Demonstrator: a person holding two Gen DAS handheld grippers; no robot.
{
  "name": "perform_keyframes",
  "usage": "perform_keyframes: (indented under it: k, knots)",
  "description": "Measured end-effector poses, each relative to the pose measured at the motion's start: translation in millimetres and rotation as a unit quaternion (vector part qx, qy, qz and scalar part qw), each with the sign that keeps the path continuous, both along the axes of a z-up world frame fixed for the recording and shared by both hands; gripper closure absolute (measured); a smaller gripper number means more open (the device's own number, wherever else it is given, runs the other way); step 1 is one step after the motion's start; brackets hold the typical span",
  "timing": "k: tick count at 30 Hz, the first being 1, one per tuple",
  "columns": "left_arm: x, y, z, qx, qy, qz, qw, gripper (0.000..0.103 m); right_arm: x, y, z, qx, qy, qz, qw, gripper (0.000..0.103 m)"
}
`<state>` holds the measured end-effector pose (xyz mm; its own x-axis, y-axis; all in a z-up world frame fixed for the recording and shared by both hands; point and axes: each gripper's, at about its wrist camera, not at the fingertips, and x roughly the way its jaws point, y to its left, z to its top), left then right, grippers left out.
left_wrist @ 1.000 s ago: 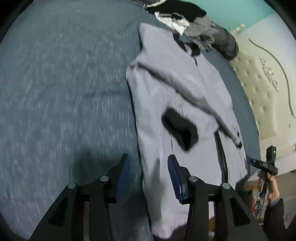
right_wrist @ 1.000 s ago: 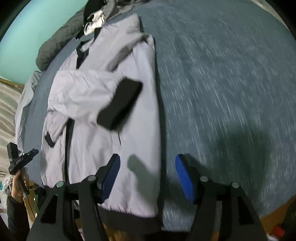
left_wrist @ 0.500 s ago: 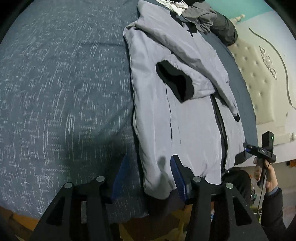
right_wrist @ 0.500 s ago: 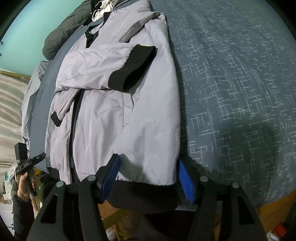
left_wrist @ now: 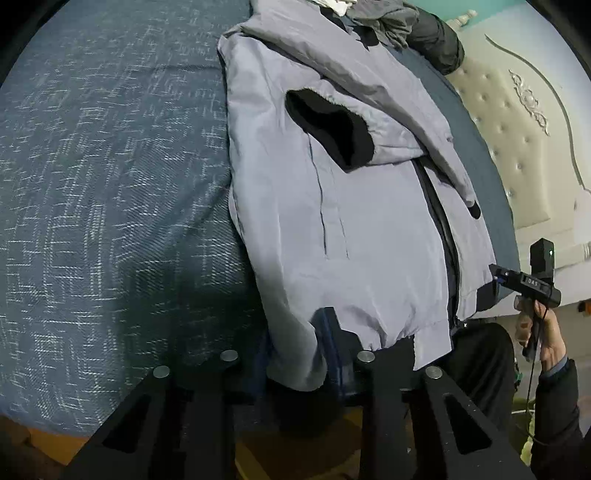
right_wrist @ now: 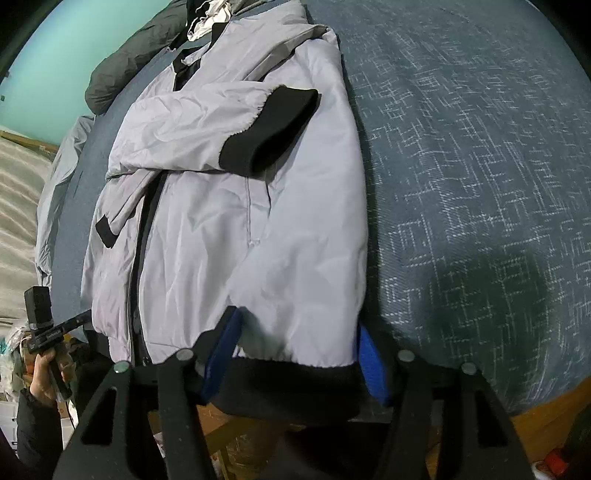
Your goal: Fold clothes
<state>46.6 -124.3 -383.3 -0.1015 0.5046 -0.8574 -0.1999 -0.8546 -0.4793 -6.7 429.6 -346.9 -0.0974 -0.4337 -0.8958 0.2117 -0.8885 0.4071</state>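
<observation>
A grey jacket (left_wrist: 369,240) (right_wrist: 295,240) with a black zip lies flat on the bed, its sleeves folded across the front and one black cuff (left_wrist: 332,129) (right_wrist: 269,129) on top. Its hem hangs over the bed's near edge. My left gripper (left_wrist: 297,343) is at a hem corner, and its blue pads are pressed in on a bunch of grey fabric. My right gripper (right_wrist: 295,332) stands open, with its blue pads wide on either side of the black hem band (right_wrist: 288,387).
The blue patterned bed cover (left_wrist: 110,184) (right_wrist: 480,184) spreads wide beside the jacket. Dark clothes (left_wrist: 388,18) (right_wrist: 129,74) are piled at the far end. A padded headboard (left_wrist: 517,147) stands alongside. A hand holds a black device (left_wrist: 528,284) (right_wrist: 44,328) by the hem's other corner.
Both grippers drew back along the jacket to its hem at the bed's near edge. The left pads closed in on the hem corner. The right pads kept their wide gap.
</observation>
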Motion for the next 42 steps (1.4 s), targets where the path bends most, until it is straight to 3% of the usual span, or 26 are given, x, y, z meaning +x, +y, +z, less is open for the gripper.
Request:
perform_keyframes:
  k: [3,5,8,24,36,42]
  knots:
    - [0,1,5,0.004,0.005,-0.002,1.0,0.091,2,1,3,0.001,0.003,0.007,1.0,0.064]
    - [1,0,11,0.006,0.011,-0.004,0.9999,0.094,3,2,6,-0.004,0.004,0.01,1.0,0.085]
    - [4,2,23,0.01,0.019,-0.008,0.9997,0.096,6,3,14,-0.014,0.007,0.012,1.0,0.089]
    - [22,8,112,0.028,0.09,-0.04,0.9948,0.097,42,4,94,-0.103,0.049,0.047,0.992,0.092]
    - [40,0,155,0.038,0.12,-0.058,0.9903,0.097,71,-11,149,-0.135,0.093,0.096,0.982,0.092]
    - [44,-9,169,0.042,0.129,-0.065,0.9886,0.097,64,-15,157,-0.124,0.103,0.11,0.981,0.092]
